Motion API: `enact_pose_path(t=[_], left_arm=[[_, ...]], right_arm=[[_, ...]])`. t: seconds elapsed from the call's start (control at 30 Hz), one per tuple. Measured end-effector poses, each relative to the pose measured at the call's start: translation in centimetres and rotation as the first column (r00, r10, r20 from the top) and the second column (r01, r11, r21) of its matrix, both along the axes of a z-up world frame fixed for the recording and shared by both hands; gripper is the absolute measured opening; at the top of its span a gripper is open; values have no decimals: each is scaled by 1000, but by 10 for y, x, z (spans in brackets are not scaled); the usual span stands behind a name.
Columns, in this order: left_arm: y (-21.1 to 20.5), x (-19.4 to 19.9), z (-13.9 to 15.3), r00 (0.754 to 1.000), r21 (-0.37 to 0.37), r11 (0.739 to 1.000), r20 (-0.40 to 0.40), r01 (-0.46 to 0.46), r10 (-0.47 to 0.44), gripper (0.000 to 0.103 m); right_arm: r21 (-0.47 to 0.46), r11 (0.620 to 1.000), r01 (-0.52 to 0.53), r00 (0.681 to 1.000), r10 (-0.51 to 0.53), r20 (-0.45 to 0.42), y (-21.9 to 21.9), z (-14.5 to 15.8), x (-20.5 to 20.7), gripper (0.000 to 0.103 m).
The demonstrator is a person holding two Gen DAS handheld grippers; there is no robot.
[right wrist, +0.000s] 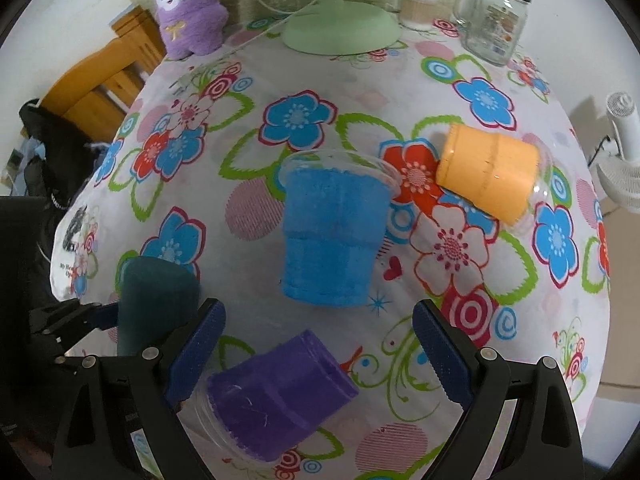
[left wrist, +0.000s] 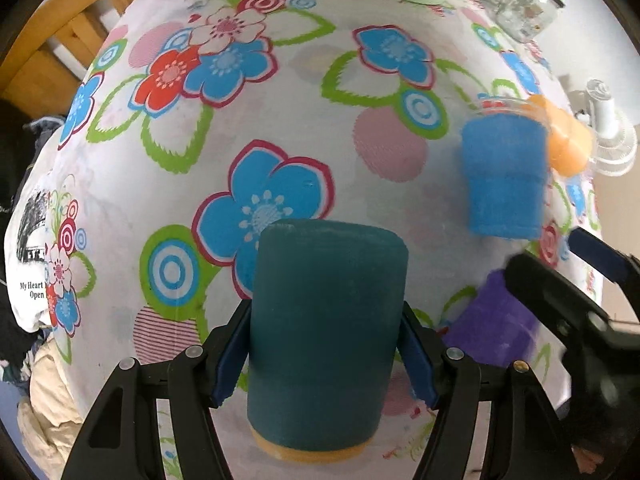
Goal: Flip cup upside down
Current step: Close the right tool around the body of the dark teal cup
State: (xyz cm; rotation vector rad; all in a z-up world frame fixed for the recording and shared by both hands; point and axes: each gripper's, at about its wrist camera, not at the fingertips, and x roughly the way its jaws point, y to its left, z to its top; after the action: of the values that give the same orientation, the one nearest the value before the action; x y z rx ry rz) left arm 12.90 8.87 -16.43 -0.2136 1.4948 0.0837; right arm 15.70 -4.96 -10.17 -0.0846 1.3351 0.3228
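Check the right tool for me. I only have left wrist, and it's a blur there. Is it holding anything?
Observer: No. The right tool is open, with nothing gripped.
Operator: Where's the purple cup, then?
Observer: The purple cup lies on its side on the tablecloth, below the open tool, with its clear rim nearest the camera.
Operator: And the orange thing behind the blue cup?
Observer: It's an orange cup, also lying on its side. The blue cup stands rim up.
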Motion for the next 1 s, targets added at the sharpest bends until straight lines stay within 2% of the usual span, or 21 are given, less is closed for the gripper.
enact_pose_path(t=[0.07,0.17,0.37,0.5,0.73,0.8,1.0], left_arm=[[-6,-1,-3,1000,17,1000,14,25,-26,71],[-13,-1,-1,999,75,996,27,46,-48,83],[-13,-5,22,997,107,994,78,16,-24,88],[-11,-12,44,993,127,991,107,35,-49,88],[11,-5,60,974,131,977,131,168,-185,91],[18,-10,60,961,132,965,127,228,-244,91],[42,-15,52,926,108,930,105,352,-363,92]], right_arm=[[3,1000,-7,1000,7,0,0,0,0,97],[14,1000,-13,1000,13,-1,-2,1,1,97],[66,998,-24,1000,24,4,-3,10,3,97],[72,997,-25,999,23,23,3,23,-2,97],[71,994,80,995,-84,57,27,39,-17,97],[66,989,133,989,-137,49,36,40,-23,97],[40,977,208,978,-209,16,66,29,-33,97]])
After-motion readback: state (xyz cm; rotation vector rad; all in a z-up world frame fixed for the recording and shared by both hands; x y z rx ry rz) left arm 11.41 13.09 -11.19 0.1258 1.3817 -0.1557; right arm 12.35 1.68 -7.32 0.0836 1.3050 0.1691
